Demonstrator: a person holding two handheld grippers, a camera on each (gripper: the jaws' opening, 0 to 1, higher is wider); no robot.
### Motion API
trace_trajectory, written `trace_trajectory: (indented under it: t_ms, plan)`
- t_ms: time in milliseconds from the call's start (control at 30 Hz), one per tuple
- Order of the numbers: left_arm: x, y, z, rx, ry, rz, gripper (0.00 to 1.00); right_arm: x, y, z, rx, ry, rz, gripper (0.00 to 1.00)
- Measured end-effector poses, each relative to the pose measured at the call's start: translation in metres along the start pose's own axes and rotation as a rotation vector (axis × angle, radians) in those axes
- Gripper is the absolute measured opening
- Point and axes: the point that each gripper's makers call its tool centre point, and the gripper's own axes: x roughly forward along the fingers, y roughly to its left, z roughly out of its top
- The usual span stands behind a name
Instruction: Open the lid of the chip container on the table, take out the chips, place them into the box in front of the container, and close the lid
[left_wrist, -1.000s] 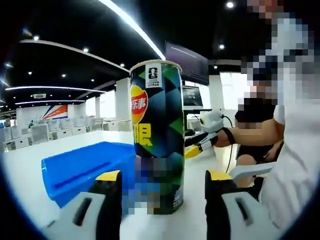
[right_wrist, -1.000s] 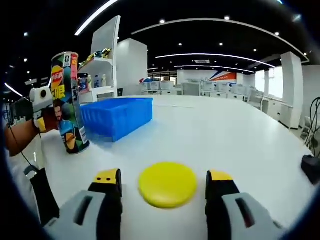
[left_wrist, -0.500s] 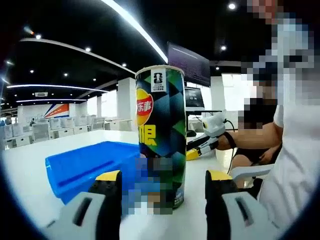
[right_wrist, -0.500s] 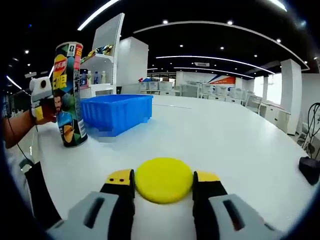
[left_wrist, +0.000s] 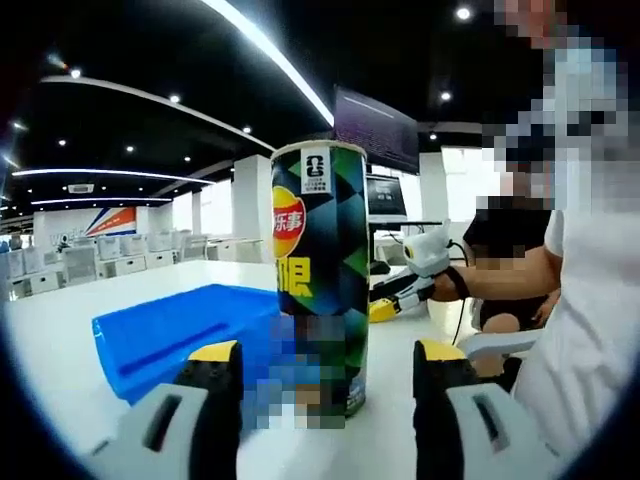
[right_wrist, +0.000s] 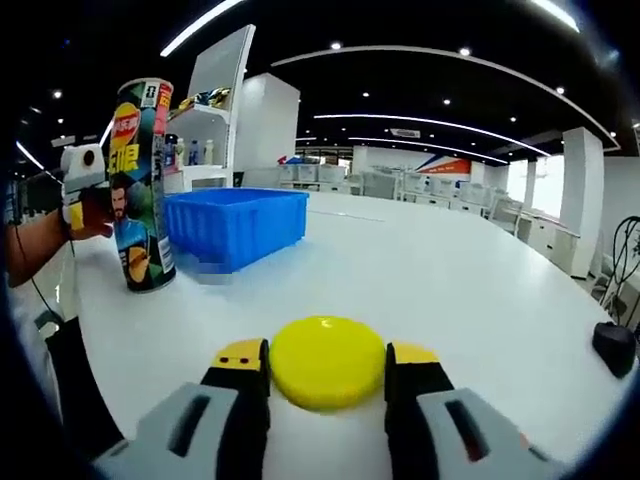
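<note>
Chip can (left_wrist: 320, 280) upright on white bench (right_wrist: 450, 290), flanked low down by the spread, empty jaws of left gripper (left_wrist: 327, 400), not yet touching. Just behind the can, blue box (left_wrist: 175, 335), open-topped. Beyond the can, in the left gripper view, right gripper (left_wrist: 400, 297) at the end of a bare forearm.

Yellow lid (right_wrist: 326, 360) flat on the bench, well apart from the can, pinched at its rim between the yellow pads of right gripper (right_wrist: 327, 372). In the same right gripper view, can (right_wrist: 140, 185) to the far left with left gripper (right_wrist: 85, 200) just beside it and box (right_wrist: 235, 225) just beside the can.

Top of can apparently open, lid already off. Contents not visible from either view.

Likely handling: cardboard tube light and top-heavy, smooth and somewhat slippery, walls easily dented; best taken around the middle of the body, firmly but without crushing. Chips inside brittle, so a slow tilt toward the box. Lid thin, flexible plastic, light; an edge grip as here probably enough, with risk of bowing or slipping if squeezed hard.
</note>
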Motion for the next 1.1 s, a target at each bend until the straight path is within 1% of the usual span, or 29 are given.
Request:
trace_trajectory:
  t_ms: [167,267,333,367,467,533,633,667,700,867,900,1100]
  plan:
    - [-0.002,0.002,0.005,-0.001,-0.008,-0.003,0.7,-0.003,-0.006,0.014,0.005,-0.013,-0.012,0.45]
    - [0.0,-0.001,0.006,-0.007,0.001,-0.028,0.71,-0.006,-0.005,0.028,0.061,-0.02,0.008,0.45]
    - [0.0,-0.001,0.008,-0.002,-0.004,-0.029,0.71,-0.01,-0.003,0.042,0.062,-0.036,0.02,0.45]
    - [0.0,-0.002,0.01,-0.004,-0.007,-0.034,0.71,-0.011,-0.002,0.05,0.047,-0.045,0.027,0.45]
    - [0.002,-0.003,0.013,0.005,-0.004,-0.037,0.71,-0.015,0.001,0.069,0.016,-0.071,0.034,0.45]
    - [0.002,-0.004,0.015,0.011,-0.002,-0.042,0.71,-0.019,0.006,0.084,0.017,-0.092,0.053,0.45]
    - [0.001,-0.005,0.02,0.016,-0.002,-0.046,0.71,-0.024,0.019,0.107,0.012,-0.12,0.098,0.45]
    - [0.0,-0.005,0.024,0.019,-0.019,-0.048,0.71,-0.025,0.022,0.112,0.008,-0.127,0.105,0.45]
    - [-0.002,-0.002,0.028,0.019,-0.032,-0.035,0.71,-0.026,0.025,0.119,0.009,-0.134,0.114,0.45]
    - [-0.004,-0.002,0.037,0.001,-0.034,-0.044,0.73,-0.027,0.034,0.144,-0.011,-0.16,0.154,0.45]
    - [-0.005,-0.003,0.038,0.0,-0.034,-0.046,0.73,-0.027,0.035,0.145,-0.008,-0.16,0.16,0.45]
    - [-0.007,0.002,0.046,0.014,-0.03,-0.041,0.73,-0.03,0.048,0.175,-0.002,-0.198,0.218,0.45]
